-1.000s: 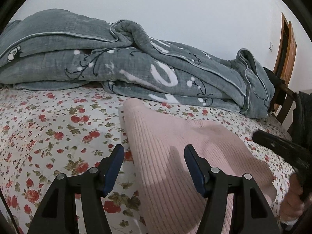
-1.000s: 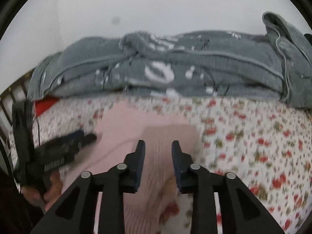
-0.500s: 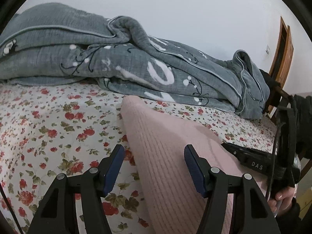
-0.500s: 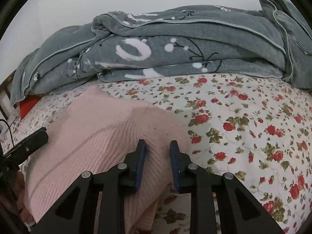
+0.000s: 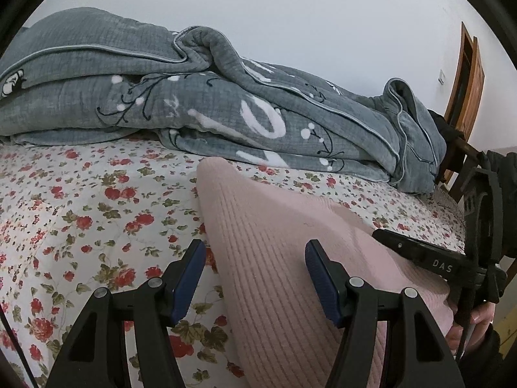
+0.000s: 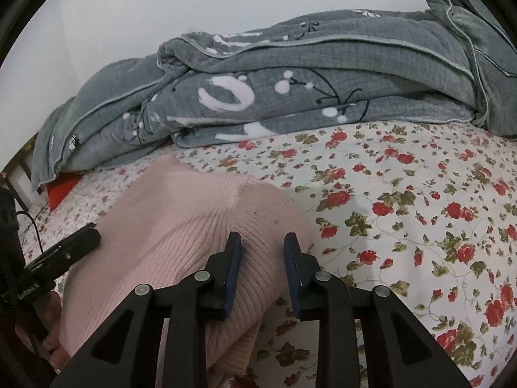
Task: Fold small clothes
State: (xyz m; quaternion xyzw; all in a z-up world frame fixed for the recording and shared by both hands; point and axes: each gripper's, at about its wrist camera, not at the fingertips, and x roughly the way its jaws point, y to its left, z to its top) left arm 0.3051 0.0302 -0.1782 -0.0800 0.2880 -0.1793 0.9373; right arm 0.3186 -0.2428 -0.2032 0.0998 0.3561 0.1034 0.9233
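Floral cotton bedsheet (image 5: 97,213), ribbed pink knit garment (image 5: 274,252), left claw (image 5: 255,278) released, right claw (image 6: 262,268) opening, gripping nothing.

At the right of the left wrist view, white letters "DAS" stand on the black finger of the right tongs (image 5: 423,255). In the right wrist view, small white print on the left tongs (image 6: 63,253) is unreadable.

The setting was a home bedroom: floral bedsheet (image 5: 80,226), grey quilt (image 5: 194,103) bunched against a white wall (image 5: 290,16), wooden door (image 5: 468,74).
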